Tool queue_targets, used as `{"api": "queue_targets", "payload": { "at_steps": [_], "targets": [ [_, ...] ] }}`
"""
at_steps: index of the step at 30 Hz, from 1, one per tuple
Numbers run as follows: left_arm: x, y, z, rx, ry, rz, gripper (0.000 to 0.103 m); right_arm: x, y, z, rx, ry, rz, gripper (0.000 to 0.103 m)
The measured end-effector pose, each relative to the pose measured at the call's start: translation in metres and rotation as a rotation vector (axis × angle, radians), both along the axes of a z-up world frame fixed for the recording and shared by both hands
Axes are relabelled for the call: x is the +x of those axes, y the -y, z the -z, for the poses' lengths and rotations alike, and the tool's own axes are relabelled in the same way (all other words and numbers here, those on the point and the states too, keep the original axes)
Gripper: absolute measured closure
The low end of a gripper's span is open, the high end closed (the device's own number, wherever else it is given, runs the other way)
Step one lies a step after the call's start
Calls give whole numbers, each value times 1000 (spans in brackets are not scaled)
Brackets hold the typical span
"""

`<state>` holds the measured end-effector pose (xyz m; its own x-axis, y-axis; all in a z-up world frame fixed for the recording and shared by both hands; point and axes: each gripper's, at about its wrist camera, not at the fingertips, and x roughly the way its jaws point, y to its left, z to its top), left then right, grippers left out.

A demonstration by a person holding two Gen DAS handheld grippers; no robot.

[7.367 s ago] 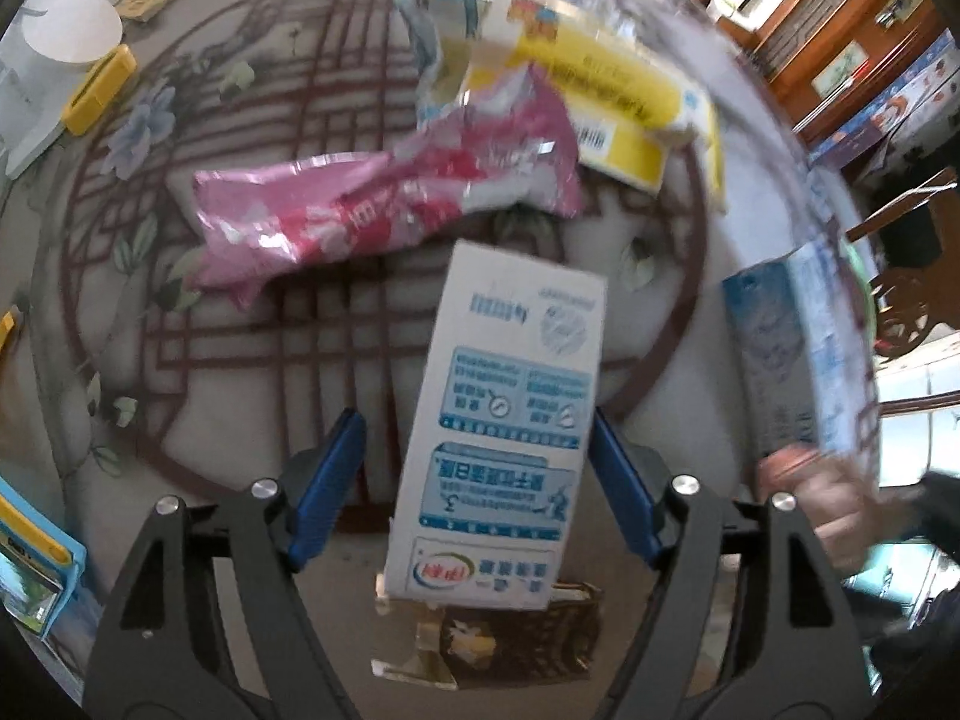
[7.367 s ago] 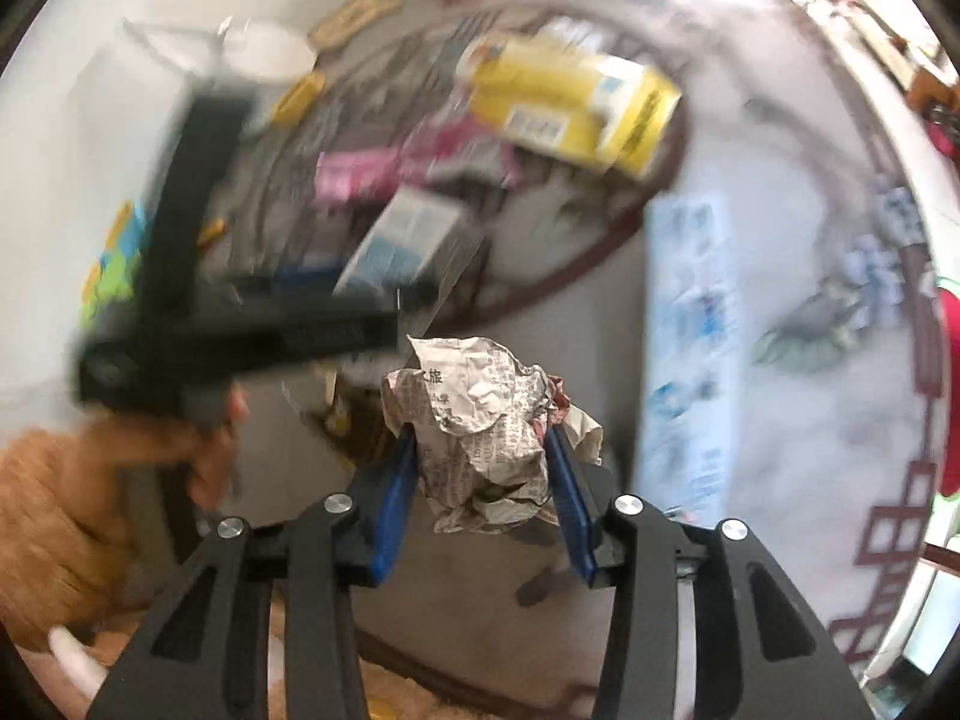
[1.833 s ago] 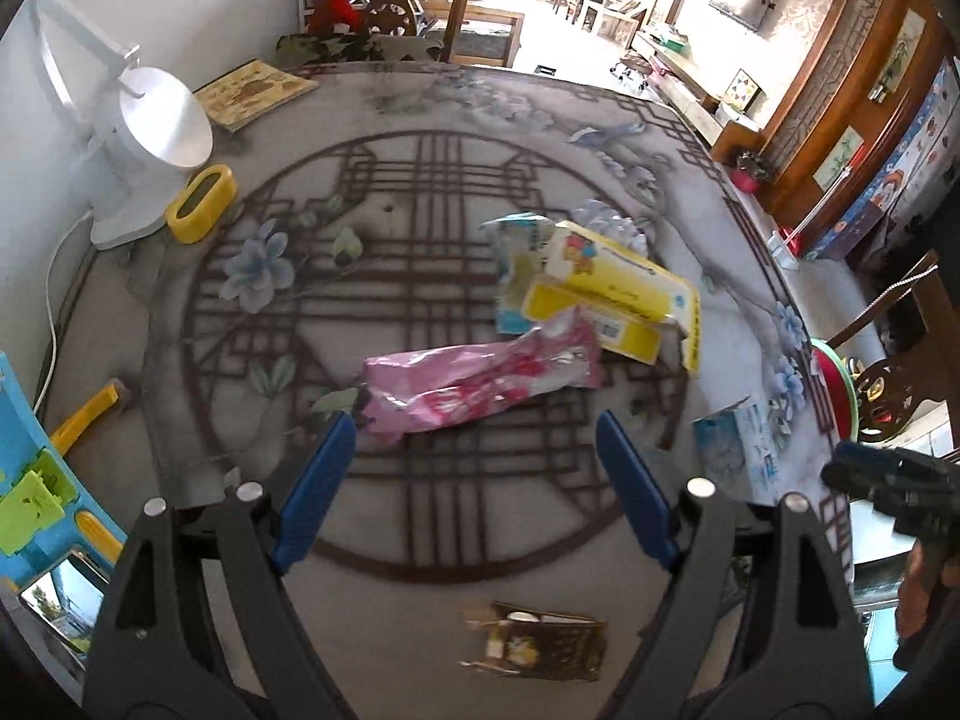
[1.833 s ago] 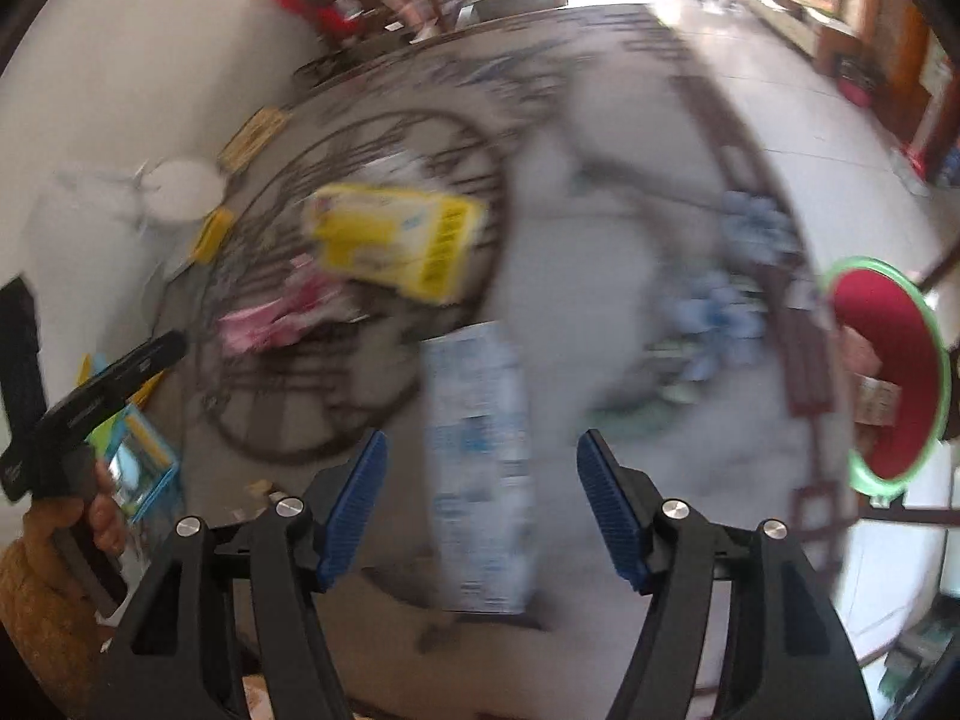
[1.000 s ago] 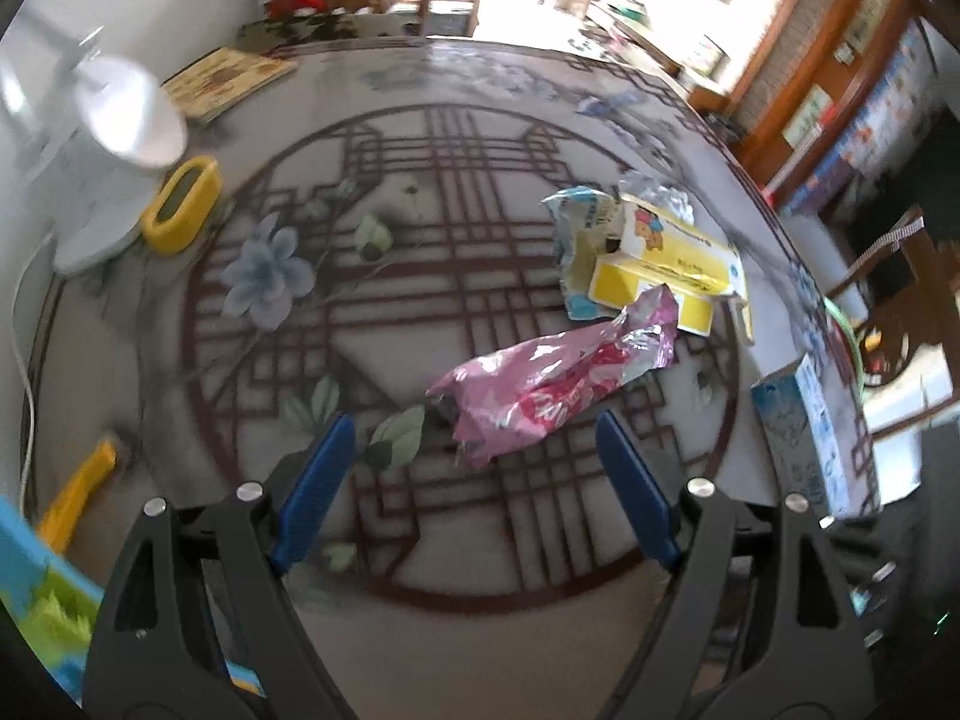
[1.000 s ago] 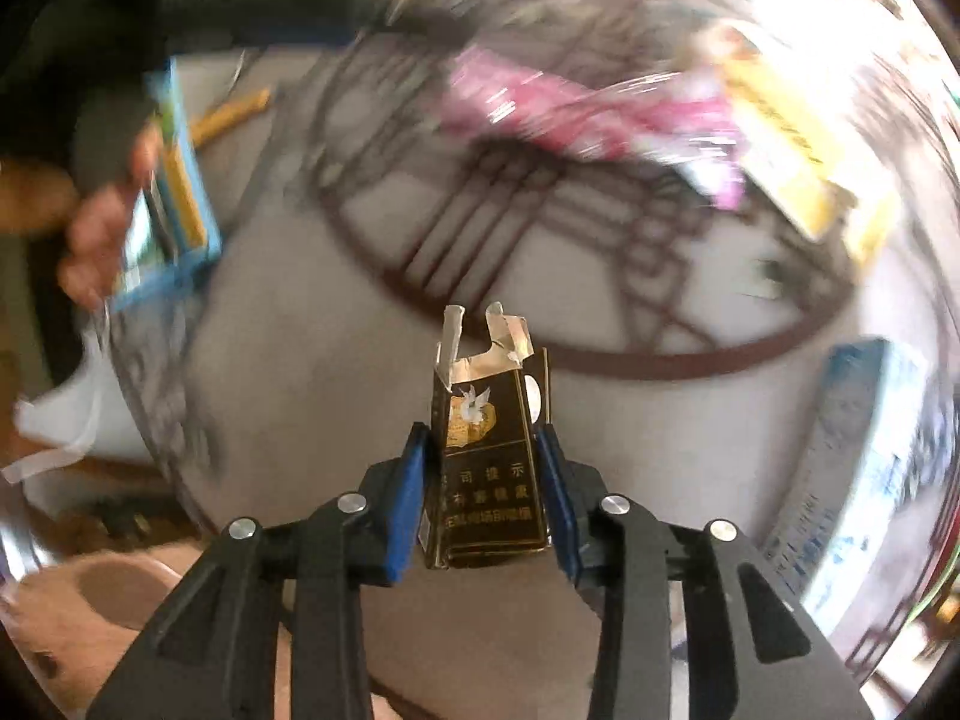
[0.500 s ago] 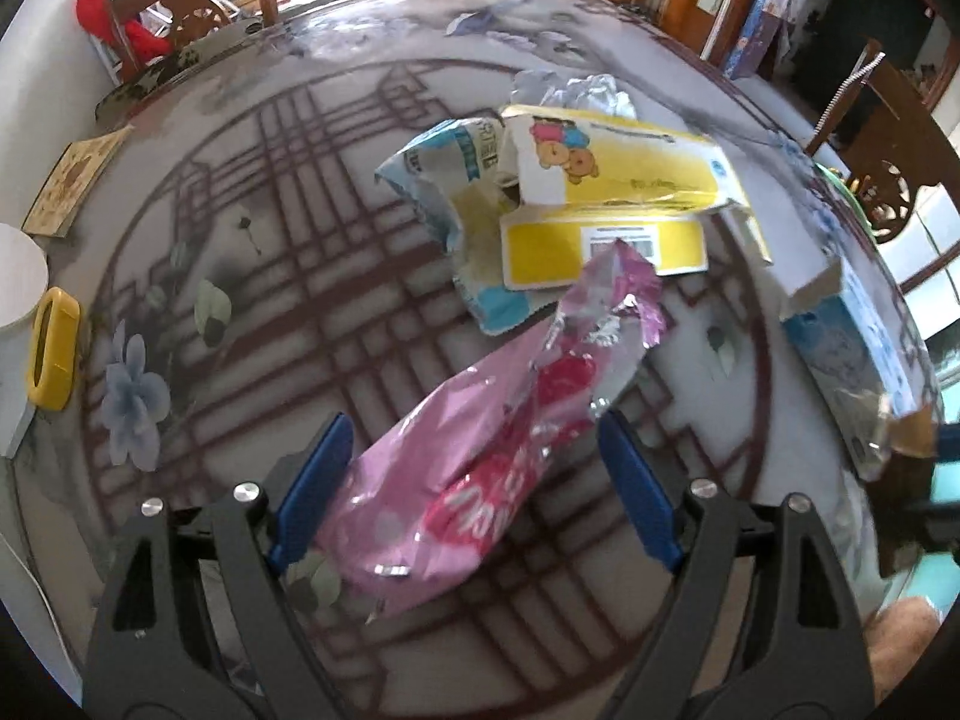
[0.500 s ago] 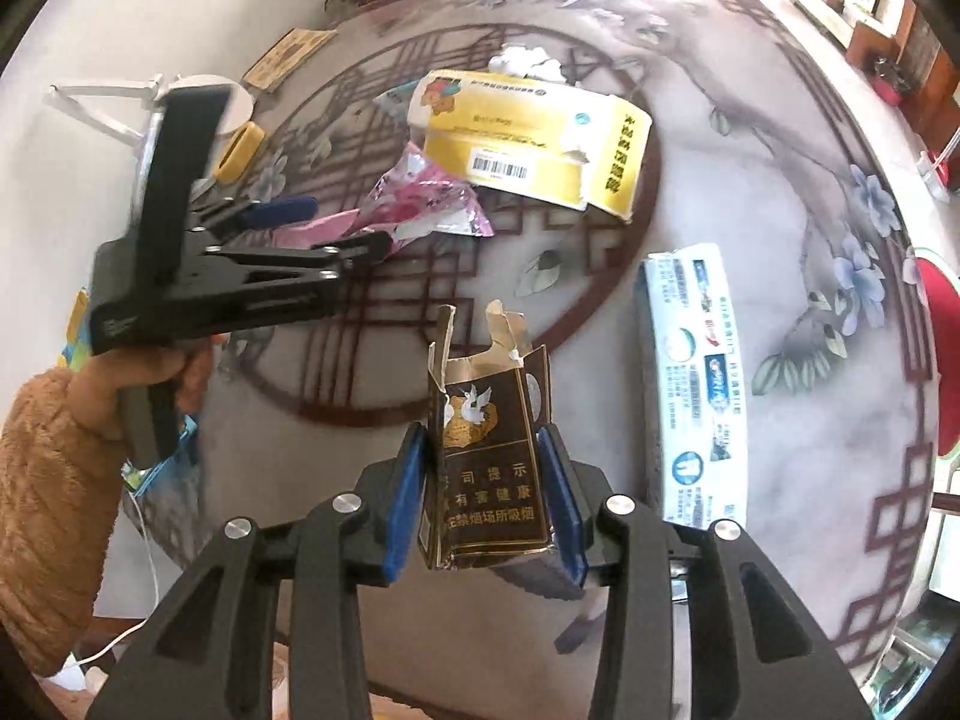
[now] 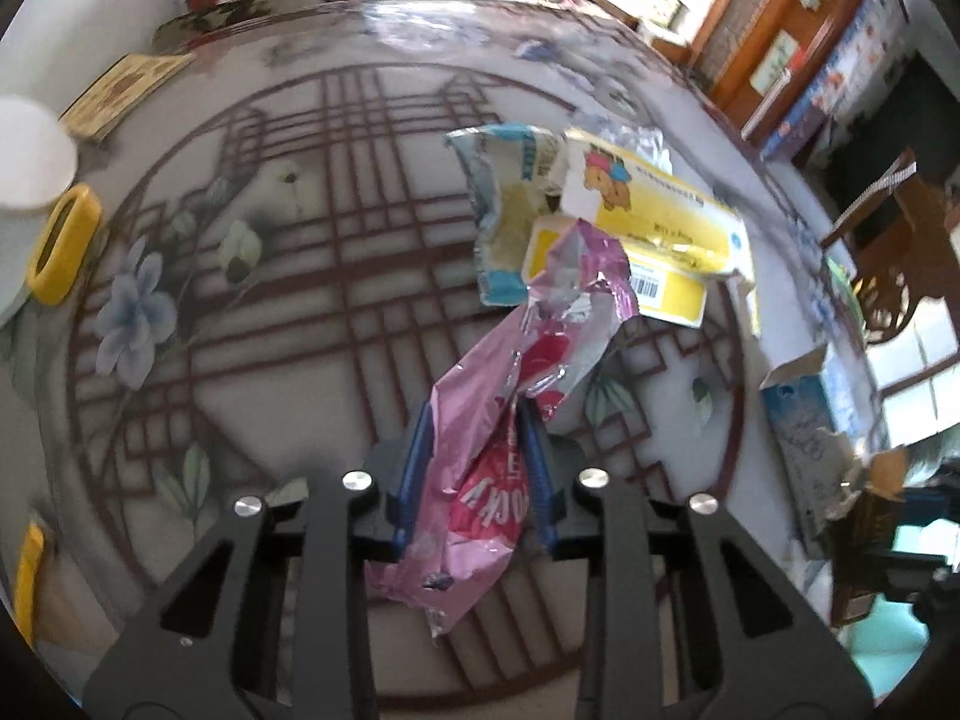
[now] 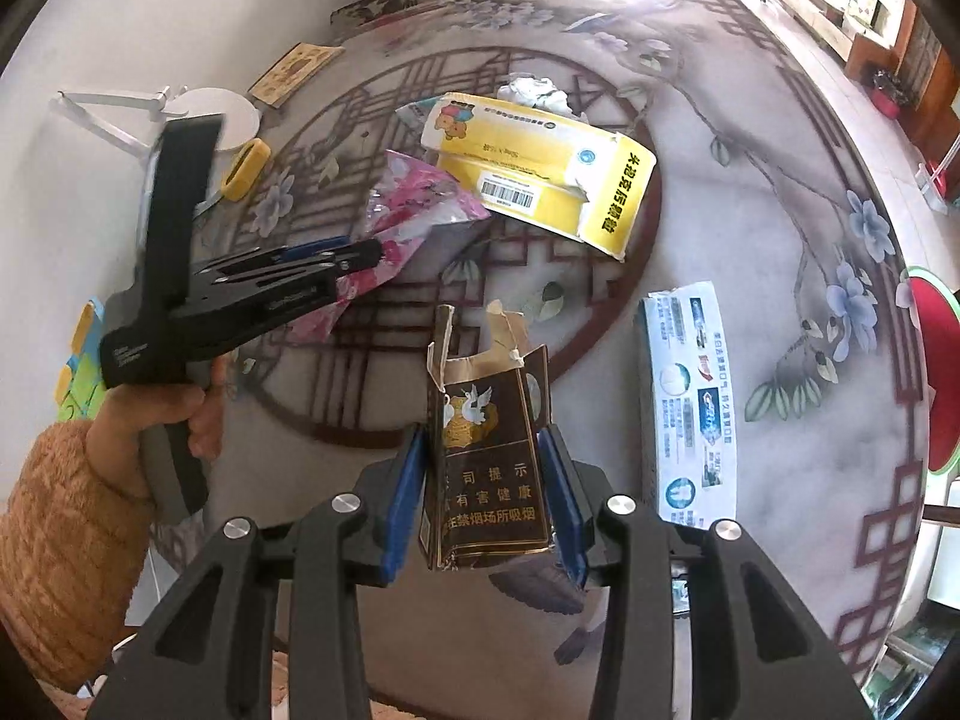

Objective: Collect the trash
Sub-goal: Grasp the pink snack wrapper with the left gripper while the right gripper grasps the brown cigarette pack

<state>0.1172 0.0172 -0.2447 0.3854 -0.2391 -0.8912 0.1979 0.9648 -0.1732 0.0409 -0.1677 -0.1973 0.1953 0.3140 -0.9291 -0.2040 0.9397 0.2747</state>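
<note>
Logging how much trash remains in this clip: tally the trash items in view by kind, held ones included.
Cardboard boxes: 3 (yellow box, blue-and-white box, brown cigarette pack)
Plastic wrappers: 2 (pink wrapper, pale blue bag)
Crumpled tissue: 1
Total: 6

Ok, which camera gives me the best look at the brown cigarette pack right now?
The right wrist view: the brown cigarette pack sits front and centre, clamped upright between the right gripper fingers, its torn top and printed face clear. The left wrist view catches only a blurred sliver of it at the right edge.
</note>
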Motion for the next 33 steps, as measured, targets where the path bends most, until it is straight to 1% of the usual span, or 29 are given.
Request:
{"api": "queue_targets", "payload": {
  "at_steps": [3, 6, 13, 23, 33],
  "targets": [
    [-12, -7, -13, -38, 15, -41, 74, 1, 0, 0, 8, 4, -4, 65],
    [-24, -8, -22, -62, 29, -56, 74, 2, -1, -2, 18, 11, -11, 65],
    [-40, 3, -35, -108, 32, -64, 74, 2, 1, -6, 38, 22, -7, 65],
    [-41, 23, -55, -121, 70, -21, 74, 2, 10, -13, 65, 37, 21, 65],
    [-40, 31, -65, -121, 85, -3, 74, 1, 22, -17, 85, 46, 55, 64]
  ]
}}
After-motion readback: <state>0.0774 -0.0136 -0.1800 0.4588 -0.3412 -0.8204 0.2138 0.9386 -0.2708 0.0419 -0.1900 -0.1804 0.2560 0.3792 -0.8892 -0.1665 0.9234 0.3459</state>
